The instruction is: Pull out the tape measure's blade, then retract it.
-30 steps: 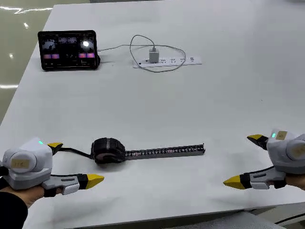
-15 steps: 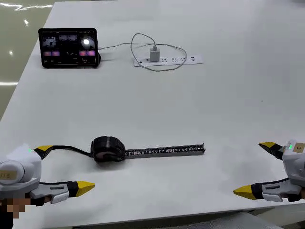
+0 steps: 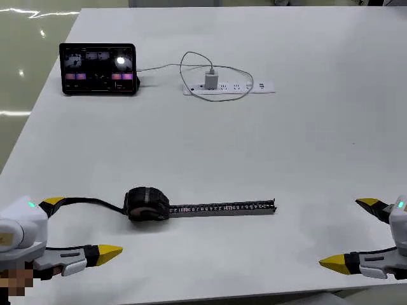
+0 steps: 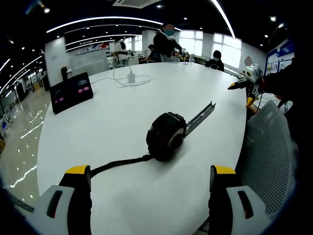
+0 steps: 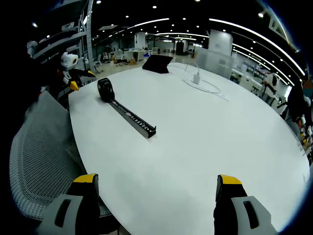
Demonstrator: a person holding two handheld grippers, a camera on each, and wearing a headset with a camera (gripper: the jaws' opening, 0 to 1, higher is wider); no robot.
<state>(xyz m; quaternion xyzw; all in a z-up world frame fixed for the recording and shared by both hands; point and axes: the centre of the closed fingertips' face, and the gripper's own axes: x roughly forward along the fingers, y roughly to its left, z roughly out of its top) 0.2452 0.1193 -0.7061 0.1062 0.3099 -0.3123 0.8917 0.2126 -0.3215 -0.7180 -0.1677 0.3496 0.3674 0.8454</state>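
Pointing from tape measure case (image 3: 147, 204) toward right tongs (image 3: 348, 232), blade (image 3: 222, 208) lies extended on counter (image 3: 254, 146); left tongs (image 3: 82, 227) sit nearer case, on strap (image 3: 89, 202) side. Both tongs released, empty.

Your tape measure (image 3: 146, 204) lies on the worktop (image 3: 286, 146) between left tongs (image 3: 84, 227) and right tongs (image 3: 345, 232), blade (image 3: 222, 208) pointing right, tablet (image 3: 98, 68) far behind.

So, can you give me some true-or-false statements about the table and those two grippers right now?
1. The blade is pulled out of the tape measure. True.
2. The left gripper holds the tape measure. False: it is open, gripping nothing.
3. The right gripper pinches the blade's tip. False: it is open, well clear.
4. The tablet has a lit screen. True.
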